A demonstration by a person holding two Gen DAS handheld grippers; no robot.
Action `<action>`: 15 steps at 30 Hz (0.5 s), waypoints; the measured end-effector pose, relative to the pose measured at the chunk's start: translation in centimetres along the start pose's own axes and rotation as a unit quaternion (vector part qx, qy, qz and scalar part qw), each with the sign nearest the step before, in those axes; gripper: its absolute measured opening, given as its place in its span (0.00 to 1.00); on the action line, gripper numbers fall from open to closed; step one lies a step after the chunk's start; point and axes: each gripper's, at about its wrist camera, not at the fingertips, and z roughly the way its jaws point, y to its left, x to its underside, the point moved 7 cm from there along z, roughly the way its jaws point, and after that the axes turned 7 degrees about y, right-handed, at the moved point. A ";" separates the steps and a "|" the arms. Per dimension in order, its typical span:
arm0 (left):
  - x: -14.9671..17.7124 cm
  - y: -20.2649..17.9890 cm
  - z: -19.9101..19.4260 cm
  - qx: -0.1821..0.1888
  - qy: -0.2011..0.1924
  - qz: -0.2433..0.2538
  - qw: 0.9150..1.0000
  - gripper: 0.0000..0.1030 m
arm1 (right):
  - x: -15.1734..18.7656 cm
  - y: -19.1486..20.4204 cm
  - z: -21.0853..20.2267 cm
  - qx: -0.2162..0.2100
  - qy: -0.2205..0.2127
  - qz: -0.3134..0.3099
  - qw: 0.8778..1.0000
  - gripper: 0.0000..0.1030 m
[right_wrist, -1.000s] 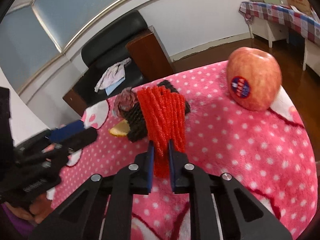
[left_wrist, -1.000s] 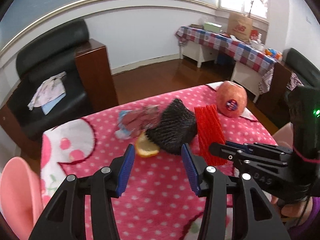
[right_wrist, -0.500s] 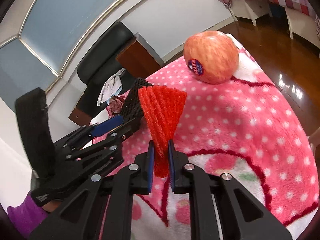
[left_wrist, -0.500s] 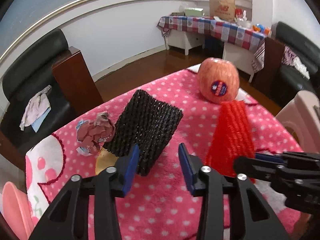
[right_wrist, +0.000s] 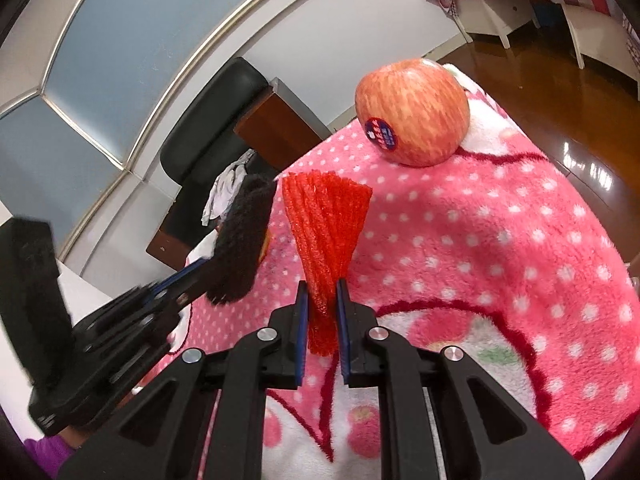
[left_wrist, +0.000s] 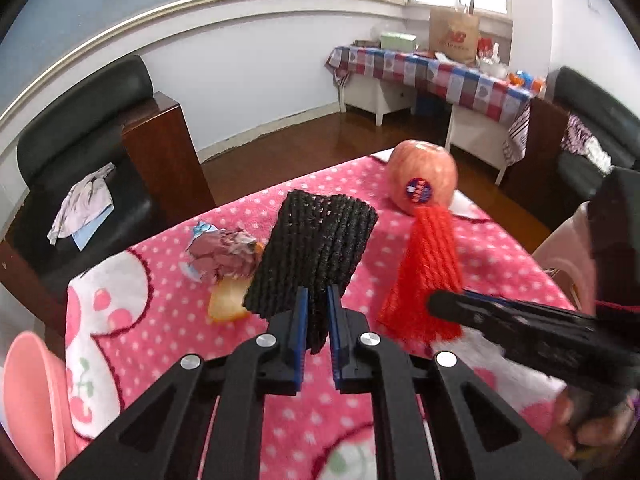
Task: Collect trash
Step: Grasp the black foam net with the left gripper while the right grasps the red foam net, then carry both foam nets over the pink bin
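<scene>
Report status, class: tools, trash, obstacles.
Left tool closing on black net. Right tool shut on red net. Wrapper, peel remain. Nothing blocking.

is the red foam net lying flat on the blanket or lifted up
Lifted. The red foam net is pinched at its lower end in the right gripper and fans upward, clear of the pink blanket.

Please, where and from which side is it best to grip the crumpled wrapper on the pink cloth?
Probably at the raised top folds of the crumpled wrapper, coming from above. It lies loose and bunched on the pink dotted cloth, and the orange peel sits close against its near side, so a low approach would likely catch that too.
</scene>
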 end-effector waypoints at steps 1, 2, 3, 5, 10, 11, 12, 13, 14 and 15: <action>0.3 0.0 -0.6 0.002 -0.001 -0.003 1.000 0.09 | 0.0 0.1 0.0 0.001 -0.001 -0.004 1.000 0.13; 0.7 0.0 -1.1 0.004 -0.003 -0.007 1.000 0.09 | 0.1 0.2 -0.1 0.003 -0.002 -0.007 1.000 0.13; 1.1 0.0 -1.9 0.006 -0.005 -0.009 1.000 0.09 | 0.1 0.3 -0.1 0.005 -0.002 -0.011 1.000 0.13; 1.9 0.0 -3.0 0.006 -0.008 -0.012 1.000 0.09 | 0.2 0.9 -0.4 0.012 -0.003 -0.020 1.000 0.13; 3.5 -0.6 -6.4 0.010 -0.025 -0.009 1.000 0.09 | 1.7 2.9 -2.0 0.004 -0.002 -0.039 0.999 0.13; 3.8 -0.6 -6.8 0.011 -0.028 -0.010 1.000 0.09 | 2.1 3.1 -2.2 0.005 0.000 -0.041 0.999 0.13; 4.2 -0.7 -7.4 0.011 -0.031 -0.012 0.999 0.09 | 2.5 3.3 -2.5 0.005 0.003 -0.042 0.999 0.13; 4.4 -0.8 -7.8 0.011 -0.034 -0.013 0.999 0.09 | 2.9 3.6 -2.8 0.005 0.004 -0.041 0.999 0.13; 4.6 -0.9 -8.2 0.011 -0.037 -0.014 0.999 0.09 | 3.2 3.8 -3.2 0.004 0.003 -0.041 0.999 0.13; 4.9 -0.9 -8.7 0.010 -0.040 -0.014 0.999 0.09 | 3.3 4.1 -3.5 0.003 0.002 -0.041 0.999 0.13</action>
